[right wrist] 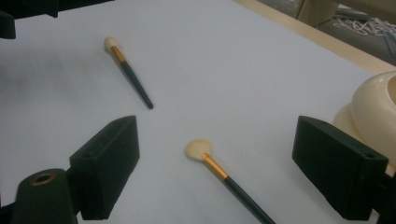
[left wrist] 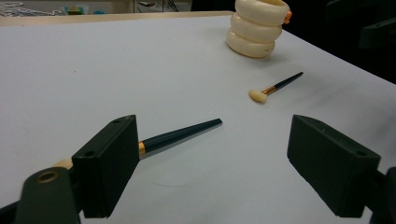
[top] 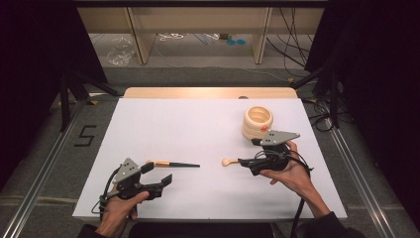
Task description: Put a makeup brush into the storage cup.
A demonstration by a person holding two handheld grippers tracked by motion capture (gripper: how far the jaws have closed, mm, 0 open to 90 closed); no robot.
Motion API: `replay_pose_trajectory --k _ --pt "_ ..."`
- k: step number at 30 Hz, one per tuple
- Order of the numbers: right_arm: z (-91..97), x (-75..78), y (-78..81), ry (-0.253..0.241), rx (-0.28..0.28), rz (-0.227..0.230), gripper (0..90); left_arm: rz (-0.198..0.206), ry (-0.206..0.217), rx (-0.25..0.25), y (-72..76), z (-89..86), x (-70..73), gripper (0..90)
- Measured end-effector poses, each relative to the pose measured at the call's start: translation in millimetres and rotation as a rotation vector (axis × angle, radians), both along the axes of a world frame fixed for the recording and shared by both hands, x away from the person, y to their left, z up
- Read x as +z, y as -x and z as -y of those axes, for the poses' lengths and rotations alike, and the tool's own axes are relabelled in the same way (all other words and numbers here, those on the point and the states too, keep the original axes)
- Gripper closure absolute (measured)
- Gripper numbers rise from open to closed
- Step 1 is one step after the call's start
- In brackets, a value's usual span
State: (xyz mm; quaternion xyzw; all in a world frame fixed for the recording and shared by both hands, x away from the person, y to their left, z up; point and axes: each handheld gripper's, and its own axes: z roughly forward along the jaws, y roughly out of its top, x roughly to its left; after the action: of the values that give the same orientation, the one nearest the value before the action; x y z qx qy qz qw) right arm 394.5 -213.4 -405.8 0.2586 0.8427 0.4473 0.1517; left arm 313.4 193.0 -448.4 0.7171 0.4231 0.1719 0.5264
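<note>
**Ana:** Both sets of fingers are spread wide with nothing pinched. The left gripper point(top: 166, 181) hovers just beside the near brush point(top: 174, 164), and the right gripper point(top: 241, 161) sits over the far brush point(top: 229, 161), whose handle runs down between its open jaws in the right gripper view without the pads touching it.

**Ben:** What is hidden?

**Ana:** From above, the right gripper's body covers most of the far brush's dark handle; just the cream head and a bit of gold collar stick out. In the left gripper view, the near brush's head is tucked behind the left jaw. The ringed holder point(top: 257, 122) is cut off at the frame's edge in both gripper views.

**Ben:** Count them.

**Ana:** Two brushes, one cream holder of stacked rings, two grippers, all on one white table point(top: 198, 124).

**Ben:** Which way do the brushes lie?

**Ana:** Flat, both running left-right across the table in the high view, heads to the left and tapered handle tips to the right. They lie nearly in line, well apart, with the holder standing upright behind the right gripper.
</note>
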Motion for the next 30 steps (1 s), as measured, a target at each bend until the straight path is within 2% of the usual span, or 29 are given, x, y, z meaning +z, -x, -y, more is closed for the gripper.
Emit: replay_pose_trajectory --k 3,6,7,11,12,14,19,22,23,24,26,28,30 --pt "-0.7 -0.8 -6.4 0.011 0.015 -0.016 15.8 0.0 0.0 0.001 0.6 -0.4 0.2 16.6" --pt "-3.7 -1.8 -12.8 0.05 0.023 -0.018 15.8 -0.002 0.004 0.0 0.3 -0.4 0.2 16.6" --pt "-5.7 -2.5 -17.6 0.072 0.038 -0.033 16.2 -0.003 0.004 -0.001 0.2 -0.4 0.2 16.6" --pt "-7.9 -4.7 -23.4 0.098 0.047 -0.039 17.3 -0.003 0.008 -0.002 0.0 -0.5 0.4 16.6" --pt "-8.4 -5.6 -25.3 0.116 0.052 -0.046 17.9 -0.005 0.008 -0.003 0.0 -0.5 0.4 16.6" --pt "-10.0 -8.0 -29.7 0.164 0.049 -0.026 19.0 -0.005 0.005 -0.005 -0.2 -0.6 0.3 16.6" --pt "-15.1 -13.2 -42.1 0.234 0.05 -0.02 22.5 -0.003 0.003 -0.005 -0.3 0.2 0.6 16.6" --pt "-16.3 -18.2 -51.2 0.261 0.067 -0.051 26.5 -0.005 0.004 -0.008 -0.6 -0.4 0.7 16.6" --pt "-17.3 -21.8 -53.6 0.269 0.061 -0.087 27.3 -0.005 0.007 -0.006 -0.6 -0.5 0.7 16.6" --pt "-17.4 -23.7 -55.1 0.283 0.063 -0.105 28.1 -0.006 0.011 -0.006 -0.6 -0.4 0.7 16.6" --pt "-18.5 -29.5 -58.3 0.323 0.068 -0.123 29.5 -0.005 0.011 -0.008 -0.9 -0.6 0.8 16.6" --pt "-18.6 -33.0 -60.9 0.342 0.085 -0.12 31.9 -0.006 0.011 -0.008 -0.9 -0.8 0.8 16.6" --pt "-18.8 -34.3 -61.4 0.352 0.094 -0.143 33.6 -0.007 0.011 -0.008 -0.9 -0.9 0.9 16.6"
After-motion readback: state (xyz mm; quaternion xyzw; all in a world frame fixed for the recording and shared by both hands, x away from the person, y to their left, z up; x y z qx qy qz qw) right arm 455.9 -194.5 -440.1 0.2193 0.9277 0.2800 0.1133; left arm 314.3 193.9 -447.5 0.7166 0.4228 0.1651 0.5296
